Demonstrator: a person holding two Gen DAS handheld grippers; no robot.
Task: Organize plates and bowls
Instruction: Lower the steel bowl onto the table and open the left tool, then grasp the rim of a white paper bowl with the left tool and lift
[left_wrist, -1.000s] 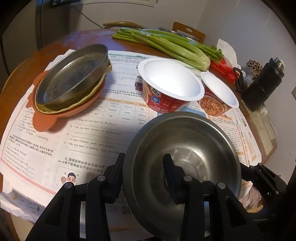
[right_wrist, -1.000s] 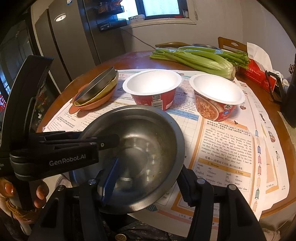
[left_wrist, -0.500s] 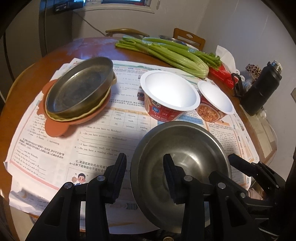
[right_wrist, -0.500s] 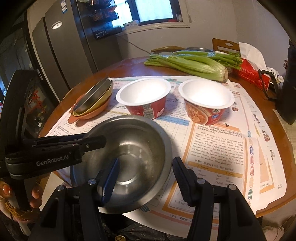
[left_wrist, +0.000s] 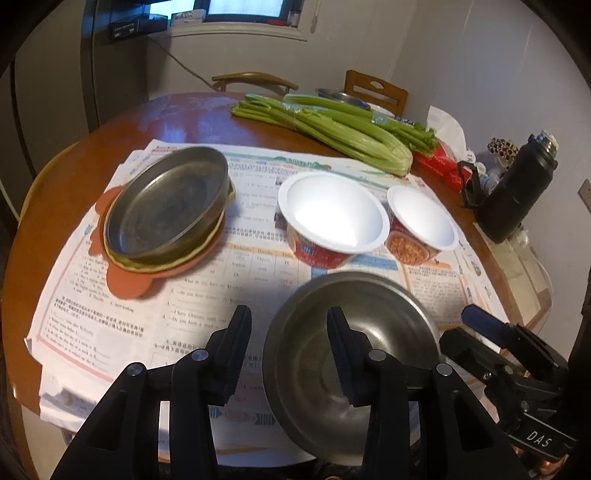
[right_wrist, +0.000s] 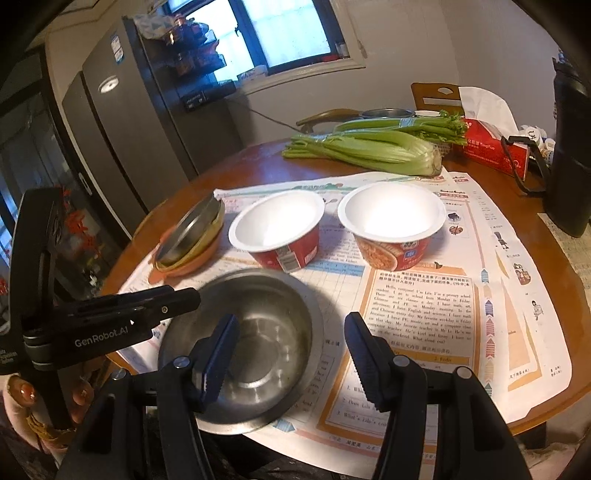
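A steel bowl (left_wrist: 354, 354) rests at the near table edge, also in the right wrist view (right_wrist: 255, 343). My left gripper (left_wrist: 288, 347) is open and straddles its left rim, one finger inside. My right gripper (right_wrist: 291, 354) is open and straddles its right rim, one finger inside. A stack of a steel plate (left_wrist: 166, 203) on a yellow plate on an orange plate (left_wrist: 125, 280) sits at the left, also in the right wrist view (right_wrist: 188, 236). Two white noodle bowls (left_wrist: 332, 218) (left_wrist: 421, 221) stand in the middle.
Printed paper sheets (left_wrist: 110, 317) cover the round wooden table (left_wrist: 173, 122). Celery (left_wrist: 332, 129), a red tissue pack (right_wrist: 495, 147) and a black flask (left_wrist: 517, 192) lie at the back right. A fridge (right_wrist: 129, 122) stands at the left.
Both grippers pulled back toward me, so the steel bowl looks smaller and lower. The bowl stays on the table, both grippers stay open.
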